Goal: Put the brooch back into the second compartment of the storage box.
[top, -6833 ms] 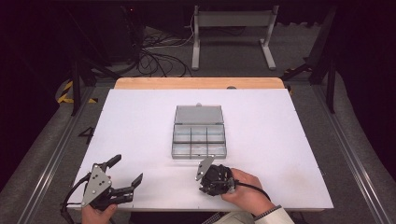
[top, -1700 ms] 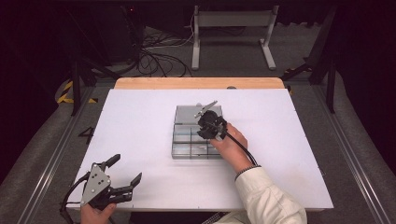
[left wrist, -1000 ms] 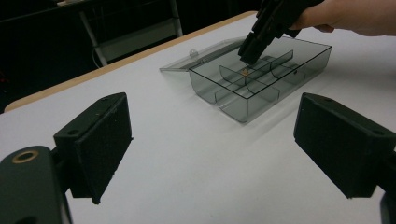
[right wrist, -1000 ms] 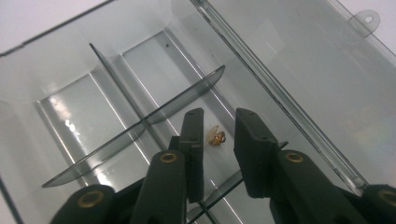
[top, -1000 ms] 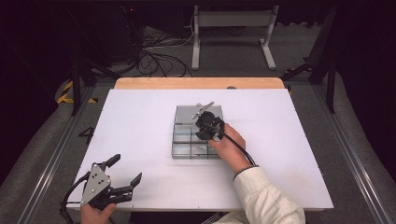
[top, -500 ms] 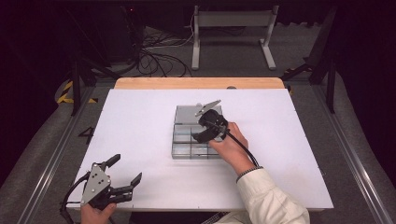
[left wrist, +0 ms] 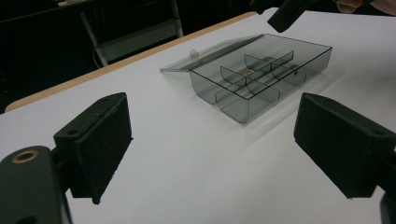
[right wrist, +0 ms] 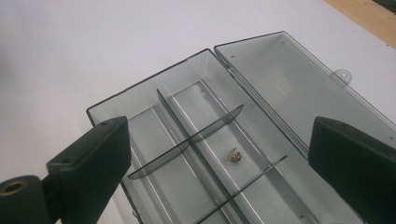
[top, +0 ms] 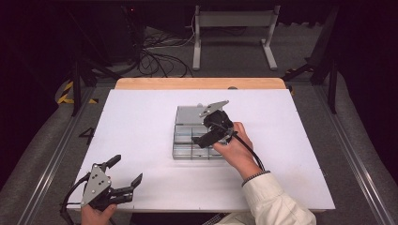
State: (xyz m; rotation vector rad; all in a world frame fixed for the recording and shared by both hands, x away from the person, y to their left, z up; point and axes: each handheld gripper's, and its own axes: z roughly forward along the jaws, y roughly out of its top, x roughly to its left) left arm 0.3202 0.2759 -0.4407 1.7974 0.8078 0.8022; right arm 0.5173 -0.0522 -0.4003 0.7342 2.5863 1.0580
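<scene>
A clear grey plastic compartment box (top: 192,140) sits near the middle of the white table (top: 141,122), its hinged lid (top: 190,113) thrown open and lying flat on the far side of the tray. Thin dividers split the tray into two rows of small cells. In the right gripper view a small brass-coloured part (right wrist: 234,155) lies loose on the floor of the middle cell in the row next to the lid; in the left gripper view the same part (left wrist: 247,73) shows as a tiny golden speck in a middle cell. The right gripper (top: 202,139) hangs above the right half of the box, held by the person's right hand (top: 234,150), whose cream sleeve (top: 277,206) comes in from the near edge. Its jaws have just been opening and now stand wide apart, with nothing between them; seen along them, the brass part lies below and between the two black pads, clear of both. The grey three-cornered plate (top: 213,108) on top of this gripper points toward the far side of the table. The left gripper (top: 126,172) rests well apart from the box at the near left corner of the table, in the person's left hand (top: 96,214); its jaws are also wide and empty, aimed across the bare table surface toward the box. A strip of wood (top: 197,83) borders the table's far edge, and beyond it cables (top: 157,56) lie on the dark floor beside a metal stand (top: 234,28).
</scene>
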